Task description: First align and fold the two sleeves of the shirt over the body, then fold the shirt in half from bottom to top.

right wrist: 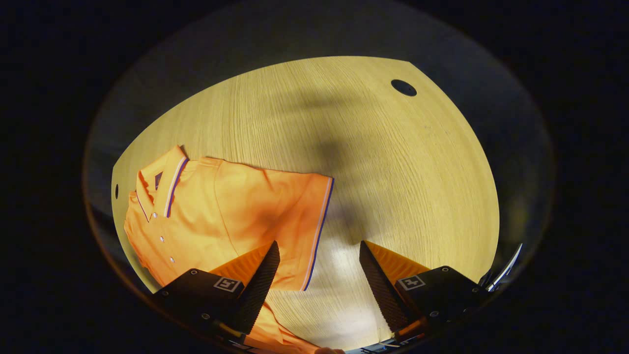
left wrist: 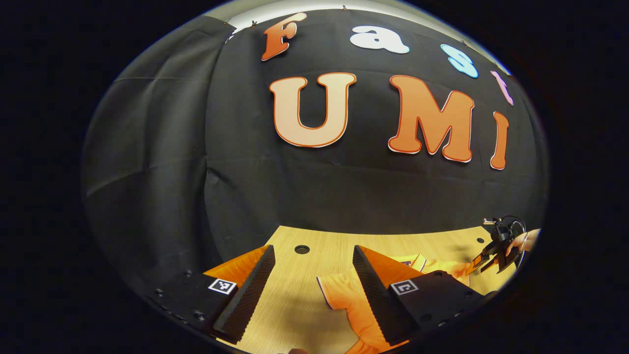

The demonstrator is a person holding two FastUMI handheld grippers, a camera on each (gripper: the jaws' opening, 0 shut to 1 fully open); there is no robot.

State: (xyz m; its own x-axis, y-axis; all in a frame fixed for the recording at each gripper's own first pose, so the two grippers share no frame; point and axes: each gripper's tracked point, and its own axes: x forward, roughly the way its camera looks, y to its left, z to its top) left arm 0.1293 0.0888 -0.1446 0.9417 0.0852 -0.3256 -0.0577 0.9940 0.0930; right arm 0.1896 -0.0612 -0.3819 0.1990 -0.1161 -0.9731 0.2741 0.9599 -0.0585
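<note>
Right now my right gripper (right wrist: 317,268) is the one set up to act — its jaws stand wide apart with nothing between them, hovering above the wooden table (right wrist: 393,162). In the right gripper view the orange polo shirt (right wrist: 216,211) lies flat in the left and lower-left of the frame, collar (right wrist: 162,184) toward the far left, and 1 short sleeve (right wrist: 302,226) reaches out to the right, its striped cuff running nearly straight up and down the picture just left of the gap between my fingers. So the cuff sits slightly left of the gripper's centre line and close in; its long edge lies roughly along my fingers' direction, not across them.

My left gripper (left wrist: 314,290) is also wide open and holds nothing. In the left gripper view the other sleeve (left wrist: 344,295) shows in the lower middle, partly behind the right-hand finger, with bare table between the fingers. Far off at the lower right edge I see the other gripper (left wrist: 491,258) with a hand (left wrist: 523,241) on it, over the shirt's far side.

I judge neither sleeve folded yet — a small shift left should bring the right gripper over its cuff.
</note>
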